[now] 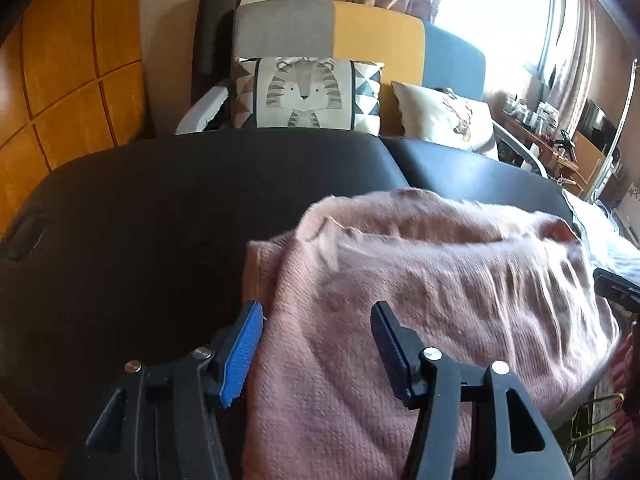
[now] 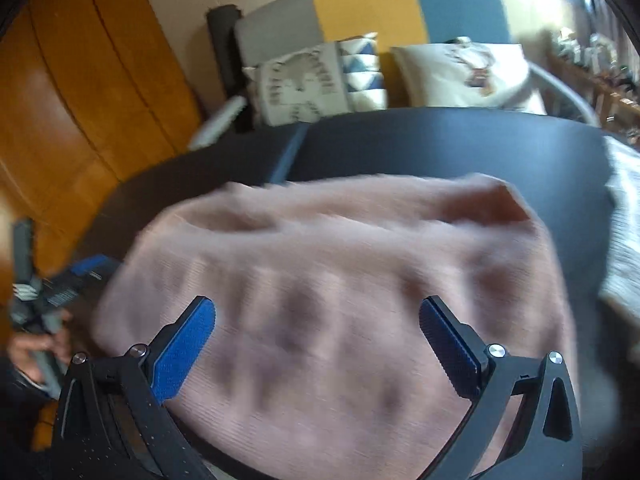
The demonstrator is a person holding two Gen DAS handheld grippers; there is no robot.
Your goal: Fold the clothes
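A pink knit sweater (image 1: 420, 292) lies folded in a thick bundle on the black table (image 1: 152, 208). It also shows, blurred, in the right wrist view (image 2: 328, 272). My left gripper (image 1: 316, 320) is open and empty, just above the sweater's near left edge. My right gripper (image 2: 316, 316) is open wide and empty, over the sweater's near side. The left gripper's blue-padded tip (image 2: 80, 276) shows at the left in the right wrist view, and the right gripper's edge (image 1: 616, 288) shows at the right in the left wrist view.
Behind the table stands a grey, yellow and blue sofa (image 1: 376, 36) with a tiger cushion (image 1: 304, 92) and a white cushion (image 1: 448, 120). A wooden cabinet (image 1: 68, 80) is at the left. A light cloth (image 2: 624, 232) lies at the table's right.
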